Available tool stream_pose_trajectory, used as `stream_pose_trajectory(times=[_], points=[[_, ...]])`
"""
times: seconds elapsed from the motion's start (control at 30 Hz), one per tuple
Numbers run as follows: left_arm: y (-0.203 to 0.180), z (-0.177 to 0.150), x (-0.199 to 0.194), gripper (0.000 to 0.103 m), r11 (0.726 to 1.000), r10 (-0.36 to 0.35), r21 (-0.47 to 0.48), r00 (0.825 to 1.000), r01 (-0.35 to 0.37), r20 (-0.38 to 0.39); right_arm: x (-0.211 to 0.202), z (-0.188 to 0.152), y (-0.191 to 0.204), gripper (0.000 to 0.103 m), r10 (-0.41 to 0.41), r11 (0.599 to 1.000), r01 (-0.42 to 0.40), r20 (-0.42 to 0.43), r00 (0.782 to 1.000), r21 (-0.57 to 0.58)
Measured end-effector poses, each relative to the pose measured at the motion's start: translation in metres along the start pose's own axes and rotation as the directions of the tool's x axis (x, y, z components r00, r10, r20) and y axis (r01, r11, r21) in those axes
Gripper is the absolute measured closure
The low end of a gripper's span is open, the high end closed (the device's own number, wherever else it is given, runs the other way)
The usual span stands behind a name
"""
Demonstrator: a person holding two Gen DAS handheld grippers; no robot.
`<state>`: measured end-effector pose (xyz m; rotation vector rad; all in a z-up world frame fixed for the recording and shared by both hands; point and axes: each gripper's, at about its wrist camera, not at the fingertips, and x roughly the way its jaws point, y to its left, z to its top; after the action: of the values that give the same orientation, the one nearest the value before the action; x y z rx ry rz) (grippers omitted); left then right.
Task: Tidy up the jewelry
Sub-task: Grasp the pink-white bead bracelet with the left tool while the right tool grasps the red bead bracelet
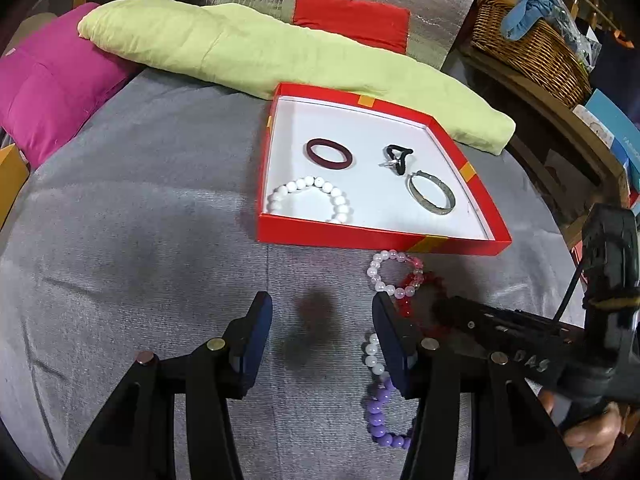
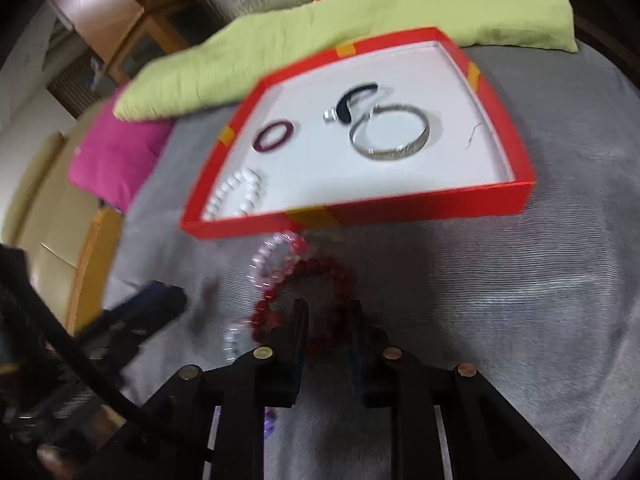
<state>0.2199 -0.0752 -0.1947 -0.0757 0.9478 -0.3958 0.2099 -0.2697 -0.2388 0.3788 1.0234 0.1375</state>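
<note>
Right wrist view: we see the right gripper (image 2: 326, 316) low over the grey bed cover (image 2: 520, 300), its fingers (image 2: 298, 320) narrowed on either side of the near arc of the red bead bracelet (image 2: 320, 268); motion blur stops us telling whether they actually pinch the beads, so grip is unconfirmed. Left wrist view: the left gripper (image 1: 322, 320) stands about half open with only bare cover between its fingers (image 1: 258, 320); its right finger sits just beside the white-and-purple bead bracelet (image 1: 376, 392). The pink-and-clear bracelet (image 1: 394, 274) overlaps the red one and lies close against the near wall of the red box (image 1: 380, 238). Inside the box already: white bead bracelet (image 1: 310, 198), dark red ring (image 1: 330, 152), black hair tie (image 1: 396, 158), silver bangle (image 1: 431, 197). Risks, as we judge them: lifting the red bracelet may drag the overlapping pink one; round beads may slip from a partial pinch; the two grippers work very near each other and could knock. The box wall is low but must be cleared. Open room lies in the box's near right corner and on the cover to the left.
</note>
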Motion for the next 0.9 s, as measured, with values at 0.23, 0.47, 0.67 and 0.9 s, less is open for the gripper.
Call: stream_pose_trajectory(times=[0.23, 0.47, 0.67, 0.9], points=[[-0.007, 0.005, 0.011, 0.049, 0.999, -0.035, 0.000, 0.999, 0.035, -0.025, -0.020, 0.001, -0.014, 0.093, -0.087, 0.996, 0.087, 0.060, 0.994, 0.003], [-0.023, 0.012, 0.034, 0.049, 0.999, -0.049, -0.012, 0.996, 0.048, -0.071, -0.038, 0.004, -0.063, 0.093, -0.139, 0.983, 0.133, 0.042, 0.989, 0.130], [-0.045, 0.011, 0.051, 0.059, 0.999, -0.009, 0.047, 0.996, 0.013, -0.094, -0.035, 0.002, -0.067, 0.093, -0.113, 0.983, 0.109, 0.016, 0.993, 0.145], [-0.056, 0.016, 0.064, 0.090, 0.995, 0.006, 0.102, 0.996, 0.003, -0.087, -0.029, 0.003, -0.068, 0.093, -0.103, 0.983, 0.102, 0.003, 0.995, 0.155]])
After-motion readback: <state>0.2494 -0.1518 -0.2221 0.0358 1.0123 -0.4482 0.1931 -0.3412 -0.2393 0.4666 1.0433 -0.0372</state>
